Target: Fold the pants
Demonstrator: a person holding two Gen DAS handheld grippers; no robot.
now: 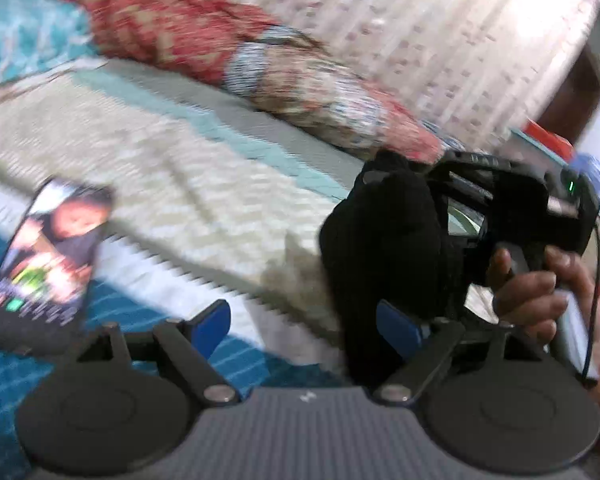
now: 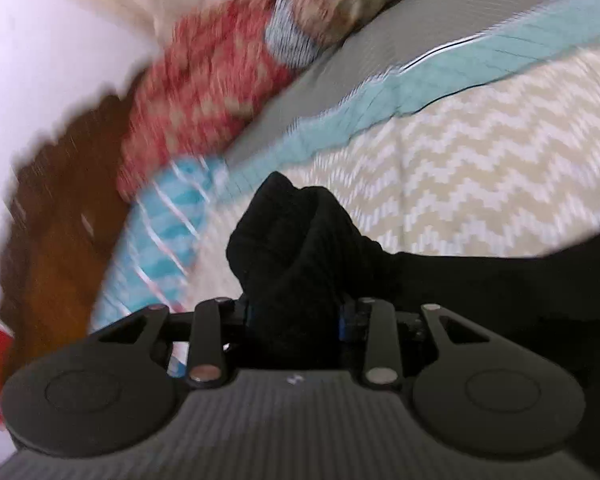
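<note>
pants: plain black, no pattern
bedspread: beige and white zigzag, with a pale teal band along one edge
sheet: plain grey beyond the teal band
blanket: red with beige blotches, next to a patch of fine blue and white stripes
cloth: bright turquoise with thin white and red lines
curtain: cream with small pinkish dots
phone: dark frame, lit screen of mixed colours with green spots
left gripper: black arms, blue pads, grey ribbed body
right gripper: black arms, blue pads
headboard: brown wood
</note>
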